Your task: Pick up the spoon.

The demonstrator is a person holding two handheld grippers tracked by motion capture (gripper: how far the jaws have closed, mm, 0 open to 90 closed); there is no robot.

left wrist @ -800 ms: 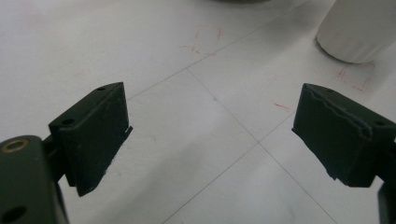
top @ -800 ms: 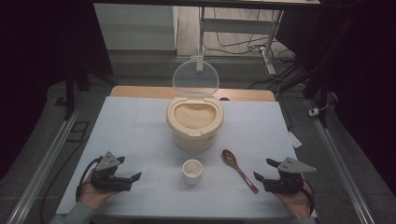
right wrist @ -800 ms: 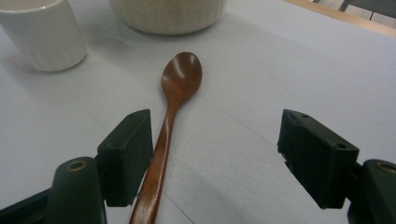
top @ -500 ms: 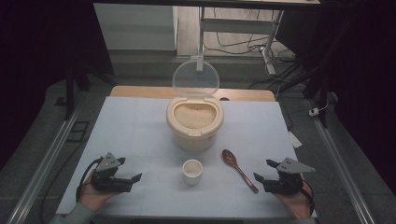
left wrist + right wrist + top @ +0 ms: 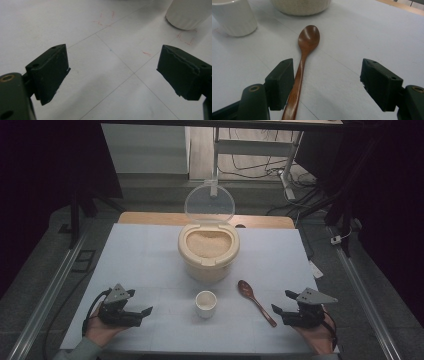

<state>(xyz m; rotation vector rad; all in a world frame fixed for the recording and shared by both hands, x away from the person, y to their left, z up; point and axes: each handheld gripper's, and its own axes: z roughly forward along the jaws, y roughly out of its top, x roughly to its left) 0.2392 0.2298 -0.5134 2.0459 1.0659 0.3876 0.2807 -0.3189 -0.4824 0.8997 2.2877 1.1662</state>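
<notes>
A: Where are the two grippers?

B: Both sit low at the near edge of the table [image 5: 150, 250], one in each hand. The left gripper [image 5: 142, 312] is at the near left corner and the right gripper [image 5: 276, 309] at the near right, well apart from each other.

A: Are they holding anything?

B: No. In the left gripper view the left one's jaws stand wide apart with bare tabletop and faint red marks between them. The right one's jaws are wide too.

A: And the spoon?

B: The wooden spoon [image 5: 303, 57] lies flat on the table, bowl pointing away from the person toward the rice container [image 5: 208, 251]. In the right gripper view its handle runs close along one jaw, on the inner side. Whether it touches that jaw I cannot tell; it looks just beside it, and the other jaw is well clear.

A: What else is on the table?

B: A small white cup [image 5: 205, 303] stands upright near the middle of the near edge, between the two grippers and just left of the spoon. Behind it is the round cream rice container, full of grain, with its clear lid [image 5: 209, 205] hinged up at the back.
</notes>
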